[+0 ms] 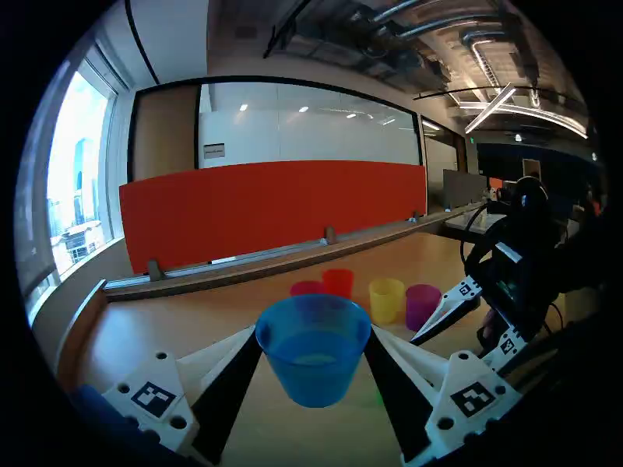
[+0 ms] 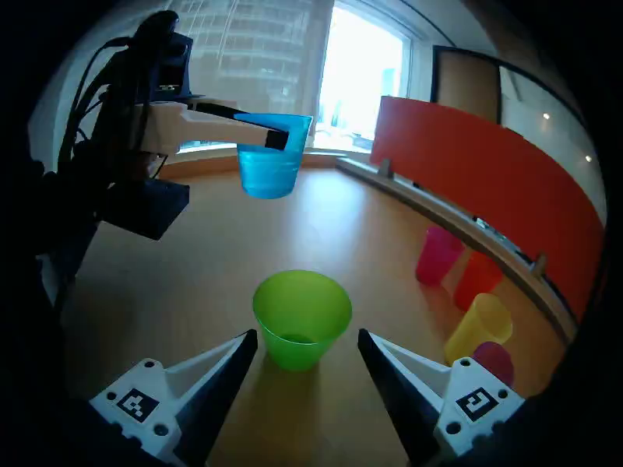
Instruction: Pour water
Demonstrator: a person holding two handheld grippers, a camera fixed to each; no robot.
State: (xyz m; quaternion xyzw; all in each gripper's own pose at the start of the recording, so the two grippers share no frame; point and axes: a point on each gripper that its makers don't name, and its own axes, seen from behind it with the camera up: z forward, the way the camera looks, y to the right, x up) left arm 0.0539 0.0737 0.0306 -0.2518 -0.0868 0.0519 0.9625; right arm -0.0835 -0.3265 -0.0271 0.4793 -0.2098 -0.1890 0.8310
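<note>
My left gripper (image 1: 313,346) is shut on a translucent blue cup (image 1: 313,358) that holds some water. The right gripper view shows this blue cup (image 2: 269,165) held upright, high above the wooden table (image 2: 195,257), with the left gripper (image 2: 272,138) pinching it near the rim. A green cup (image 2: 301,317) stands on the table between the fingers of my right gripper (image 2: 307,336), which is open with a gap at the right finger. In the left gripper view, the right gripper (image 1: 452,338) sits low to the right of the blue cup.
A row of cups stands near the desk's red divider (image 1: 272,206): pink (image 1: 306,289), red (image 1: 338,282), yellow (image 1: 386,300) and purple (image 1: 422,305). These cups lie right of the green cup, e.g. the yellow cup (image 2: 479,323). A window (image 2: 358,70) lies beyond.
</note>
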